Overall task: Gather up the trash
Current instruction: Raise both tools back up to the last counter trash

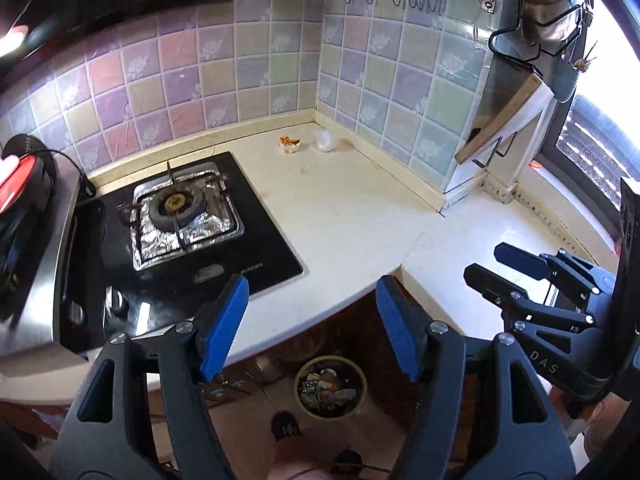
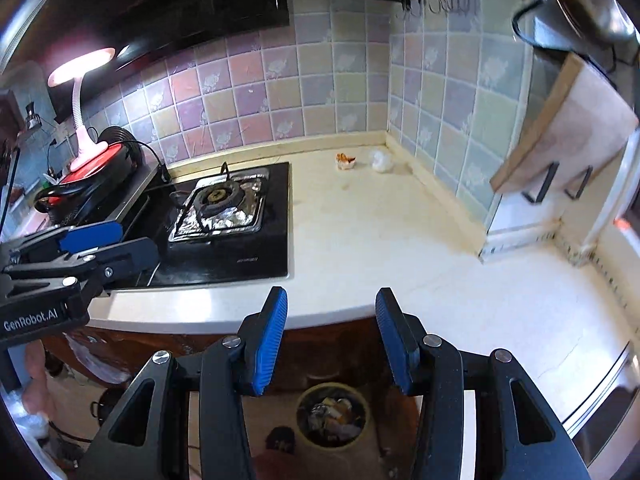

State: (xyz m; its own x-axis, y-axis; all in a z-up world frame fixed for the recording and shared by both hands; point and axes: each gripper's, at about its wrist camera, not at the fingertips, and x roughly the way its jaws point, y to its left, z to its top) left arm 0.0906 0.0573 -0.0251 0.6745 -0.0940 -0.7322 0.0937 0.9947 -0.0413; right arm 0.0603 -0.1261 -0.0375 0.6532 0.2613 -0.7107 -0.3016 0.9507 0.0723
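Note:
Two bits of trash lie in the far corner of the pale counter [image 1: 352,216]: a crumpled orange-and-white wrapper [image 1: 290,145] [image 2: 346,160] and, just right of it, a clear crumpled plastic ball [image 1: 326,141] [image 2: 381,160]. My left gripper [image 1: 312,320] hovers over the counter's front edge, open and empty. My right gripper [image 2: 332,332] is beside it, also open with nothing between its blue pads. Each shows in the other's view: right gripper [image 1: 500,266], left gripper [image 2: 132,242]. On the floor below stands a round bin [image 1: 330,386] [image 2: 332,416] filled with scraps.
A black gas hob [image 1: 192,224] with a foil-lined burner takes up the counter's left side. Beyond it are a red-lidded pot [image 2: 92,160] and a pink lamp [image 2: 80,76]. Cutting boards [image 2: 560,128] lean in a rack at right. A person's feet [image 1: 286,426] stand by the bin.

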